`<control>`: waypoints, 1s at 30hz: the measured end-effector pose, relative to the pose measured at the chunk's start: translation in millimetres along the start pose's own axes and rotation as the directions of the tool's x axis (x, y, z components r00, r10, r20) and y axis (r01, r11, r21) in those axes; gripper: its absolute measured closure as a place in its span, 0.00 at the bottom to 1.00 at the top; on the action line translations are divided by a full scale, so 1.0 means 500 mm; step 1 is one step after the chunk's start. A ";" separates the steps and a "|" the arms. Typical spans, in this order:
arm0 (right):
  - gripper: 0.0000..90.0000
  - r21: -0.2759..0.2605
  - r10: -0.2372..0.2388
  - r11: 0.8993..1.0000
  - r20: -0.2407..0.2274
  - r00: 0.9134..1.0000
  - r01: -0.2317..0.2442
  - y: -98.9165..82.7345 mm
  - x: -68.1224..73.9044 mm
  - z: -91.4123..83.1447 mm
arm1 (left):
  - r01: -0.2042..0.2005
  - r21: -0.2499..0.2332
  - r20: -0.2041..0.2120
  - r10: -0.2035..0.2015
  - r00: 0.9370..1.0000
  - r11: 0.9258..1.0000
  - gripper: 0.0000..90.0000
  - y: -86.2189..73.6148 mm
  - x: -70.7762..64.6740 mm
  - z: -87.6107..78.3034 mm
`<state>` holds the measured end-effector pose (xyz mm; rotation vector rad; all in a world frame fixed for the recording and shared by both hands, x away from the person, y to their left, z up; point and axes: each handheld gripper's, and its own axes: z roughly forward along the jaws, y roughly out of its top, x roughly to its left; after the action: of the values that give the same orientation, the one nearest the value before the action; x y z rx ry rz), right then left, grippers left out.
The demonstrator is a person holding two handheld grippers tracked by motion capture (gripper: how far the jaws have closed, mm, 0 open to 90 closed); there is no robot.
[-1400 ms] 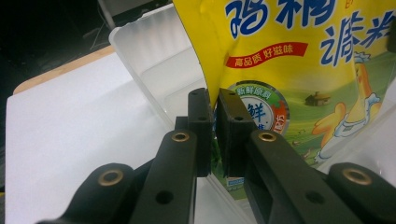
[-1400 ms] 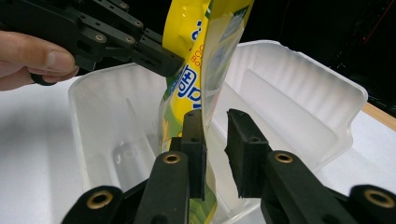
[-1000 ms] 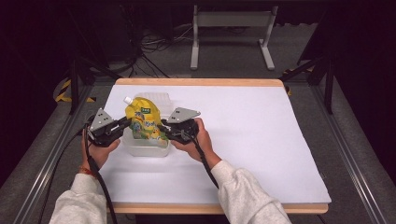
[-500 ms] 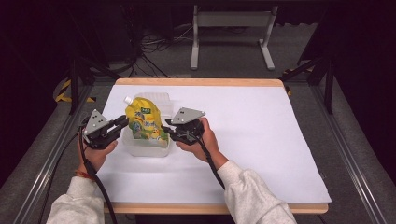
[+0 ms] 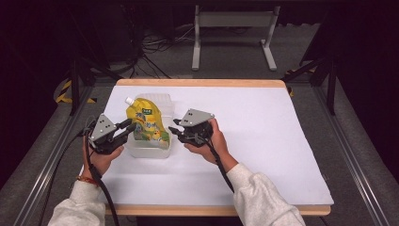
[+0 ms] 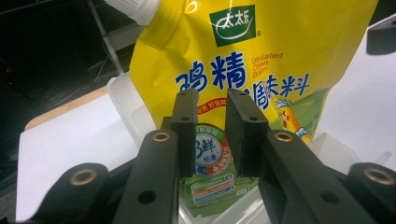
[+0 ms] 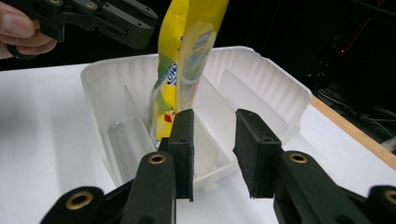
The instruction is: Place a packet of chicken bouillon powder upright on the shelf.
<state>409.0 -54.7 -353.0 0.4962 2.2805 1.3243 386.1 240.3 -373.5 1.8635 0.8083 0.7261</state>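
Yellow spouted pouch (image 5: pixel 146 123) standing upright in a clear divided plastic tray (image 5: pixel 149 149), white cap (image 5: pixel 128 100) at the top corner, printed face (image 6: pixel 243 70) toward the left gripper (image 5: pixel 126 129). Just ahead of that gripper's fingers (image 6: pixel 186 126), not touching; jaws parted by a narrow gap, pinching nothing. Beyond the right gripper (image 5: pixel 173 130), seen edge-on (image 7: pixel 187 56) past its fingers (image 7: pixel 254 149), these spread wider and empty, tips near the tray's wall (image 7: pixel 212 179). Both flanking the tray on a white table (image 5: pixel 263 122), each in a hand (image 5: pixel 214 141).
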 end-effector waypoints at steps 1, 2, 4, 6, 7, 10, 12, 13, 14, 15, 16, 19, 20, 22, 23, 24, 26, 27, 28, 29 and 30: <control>0.76 0.002 -0.001 1.000 0.004 1.000 0.001 -0.001 -0.002 -0.003 | 0.005 0.002 0.001 -0.005 1.000 1.000 0.80 0.000 -0.003 0.001; 0.76 0.003 -0.001 1.000 0.010 1.000 0.001 -0.002 -0.005 -0.007 | -0.002 0.008 0.001 0.002 1.000 1.000 0.77 0.000 -0.005 0.002; 0.76 0.004 -0.002 1.000 0.018 1.000 0.002 -0.004 -0.009 -0.014 | -0.014 0.012 0.004 0.014 1.000 1.000 0.76 0.000 -0.011 0.002; 0.75 0.010 0.000 1.000 0.024 1.000 -0.001 -0.007 -0.012 -0.020 | -0.015 0.014 0.004 0.015 1.000 1.000 0.73 0.000 -0.018 0.001; 0.75 0.013 0.000 1.000 0.028 1.000 -0.001 -0.008 -0.014 -0.022 | -0.019 0.018 0.008 0.019 1.000 1.000 0.72 0.001 -0.021 0.000; 0.73 0.019 -0.004 1.000 0.038 0.999 0.003 -0.013 -0.018 -0.030 | -0.038 0.037 0.021 0.038 0.999 0.999 0.67 0.004 -0.033 -0.003; 0.71 0.027 -0.007 1.000 0.049 0.999 0.006 -0.016 -0.021 -0.035 | -0.050 0.039 0.023 0.049 0.999 0.998 0.66 0.004 -0.043 -0.005; 0.71 0.032 -0.008 0.999 0.051 0.999 0.006 -0.017 -0.022 -0.038 | -0.048 0.038 0.029 0.046 0.999 0.998 0.65 0.004 -0.047 -0.006; 0.71 0.034 -0.013 0.999 0.058 0.998 0.011 -0.019 -0.024 -0.041 | -0.056 0.038 0.031 0.055 0.998 0.998 0.64 0.005 -0.050 -0.006; 0.71 0.037 -0.014 0.999 0.060 0.998 0.011 -0.021 -0.025 -0.044 | -0.063 0.041 0.027 0.062 0.998 0.997 0.63 0.005 -0.054 -0.006; 0.70 0.040 -0.015 0.999 0.063 0.998 0.013 -0.023 -0.026 -0.046 | -0.064 0.048 0.020 0.063 0.998 0.997 0.60 0.005 -0.059 -0.006; 0.69 0.052 -0.021 0.998 0.075 0.997 0.017 -0.028 -0.031 -0.056 | -0.075 0.059 0.028 0.073 0.997 0.995 0.53 0.005 -0.068 -0.004; 0.68 0.053 -0.021 0.998 0.077 0.997 0.017 -0.030 -0.033 -0.059 | -0.080 0.063 0.027 0.079 0.997 0.995 0.51 0.005 -0.073 -0.003; 0.67 0.062 -0.025 0.998 0.082 0.996 0.020 -0.034 -0.036 -0.064 | -0.078 0.063 0.032 0.076 0.997 0.995 0.46 0.003 -0.080 -0.003; 0.67 0.066 -0.026 0.998 0.087 0.996 0.020 -0.036 -0.038 -0.068 | -0.083 0.065 0.033 0.081 0.996 0.994 0.45 0.003 -0.084 -0.003; 0.66 0.071 -0.027 0.997 0.088 0.996 0.021 -0.038 -0.039 -0.071 | -0.088 0.065 0.034 0.086 0.996 0.994 0.44 0.002 -0.089 -0.004; 0.65 0.075 -0.032 0.997 0.093 0.995 0.025 -0.040 -0.040 -0.075 | -0.092 0.066 0.042 0.090 0.995 0.994 0.40 0.000 -0.097 -0.003; 0.64 0.083 -0.036 0.996 0.100 0.994 0.028 -0.043 -0.041 -0.079 | -0.099 0.068 0.044 0.096 0.994 0.993 0.40 0.000 -0.100 -0.003; 0.63 0.088 -0.041 0.996 0.102 0.994 0.032 -0.045 -0.042 -0.082 | -0.105 0.070 0.047 0.102 0.994 0.992 0.40 -0.001 -0.105 -0.003; 0.63 0.094 -0.047 0.995 0.106 0.993 0.037 -0.047 -0.043 -0.085 | -0.111 0.072 0.051 0.108 0.993 0.991 0.38 -0.001 -0.110 -0.003; 0.62 0.103 -0.053 0.994 0.109 0.993 0.042 -0.050 -0.044 -0.088 | -0.111 0.073 0.056 0.107 0.993 0.991 0.38 -0.001 -0.114 -0.003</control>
<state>400.9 -109.4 -351.5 0.5327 2.2605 1.1345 350.3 196.4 -381.4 1.9991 0.7141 0.7200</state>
